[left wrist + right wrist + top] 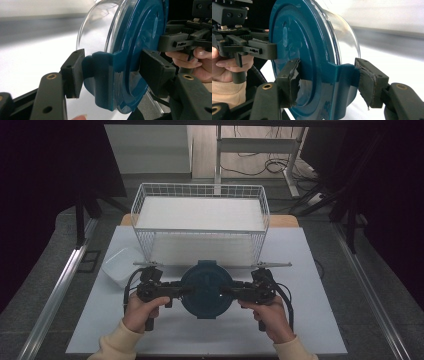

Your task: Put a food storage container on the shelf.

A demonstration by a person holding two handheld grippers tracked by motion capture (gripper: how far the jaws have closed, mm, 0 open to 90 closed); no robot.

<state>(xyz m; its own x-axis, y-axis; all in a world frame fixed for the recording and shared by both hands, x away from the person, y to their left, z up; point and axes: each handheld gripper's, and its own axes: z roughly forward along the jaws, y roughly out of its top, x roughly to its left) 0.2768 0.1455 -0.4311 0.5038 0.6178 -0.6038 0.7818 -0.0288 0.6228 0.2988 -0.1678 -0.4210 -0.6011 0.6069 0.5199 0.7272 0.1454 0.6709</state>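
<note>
- A clear plastic tub point(121, 264) sits on the white table point(310, 330), at the far left.
- The left gripper point(186, 291) clamps the left latch tab of the round container point(205, 289), one pad on the lid, one under the tab.
- The container, a clear bowl with a blue lid point(140, 37), hangs between both grippers, just before the wire basket point(200, 215).
- The right gripper point(225, 293) clamps the opposite tab likewise.

Dark room, grey floor point(40, 285), white table point(310, 320), desk legs point(260, 150) beyond.
</note>
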